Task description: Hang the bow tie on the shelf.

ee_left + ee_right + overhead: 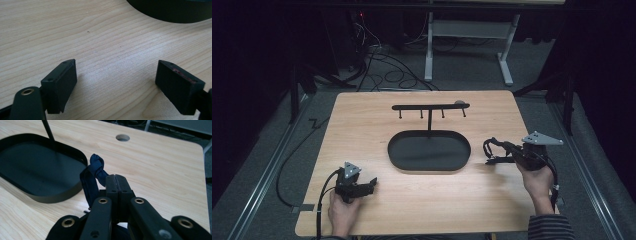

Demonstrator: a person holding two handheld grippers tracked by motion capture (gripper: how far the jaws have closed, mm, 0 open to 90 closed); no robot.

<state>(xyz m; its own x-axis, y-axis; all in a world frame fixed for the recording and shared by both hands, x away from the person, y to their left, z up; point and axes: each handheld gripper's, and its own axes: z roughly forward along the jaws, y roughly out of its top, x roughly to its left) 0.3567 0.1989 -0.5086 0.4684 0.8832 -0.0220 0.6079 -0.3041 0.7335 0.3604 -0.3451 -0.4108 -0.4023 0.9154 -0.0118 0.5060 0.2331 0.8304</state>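
We read the job as getting the dark blue strap onto the hook rack, so that rack is our landmark. Pick-up looks done: the right claw has its jaws pressed flat together on the strap, pinching it just below a knot, with the rest of the band looping down beside the jaws. In the high view the strap hangs off the right claw to the right of the rack and nearer the person, above the worktop just off the right end of the rack's oval base tray. All four pegs under the rack's bar look bare, so the hanging step is left, by our judgement.

The left claw sits low, left of the rack and near the person's edge; its jaws stand wide apart with nothing between them, only bare wood in the left gripper view.

View differences: the right gripper view gives the knot, the blue colour and the closed jaws; the high view makes the strap a dark tangle. The high view gives the bar and pegs; the right gripper view cuts the rack to its post and tray.
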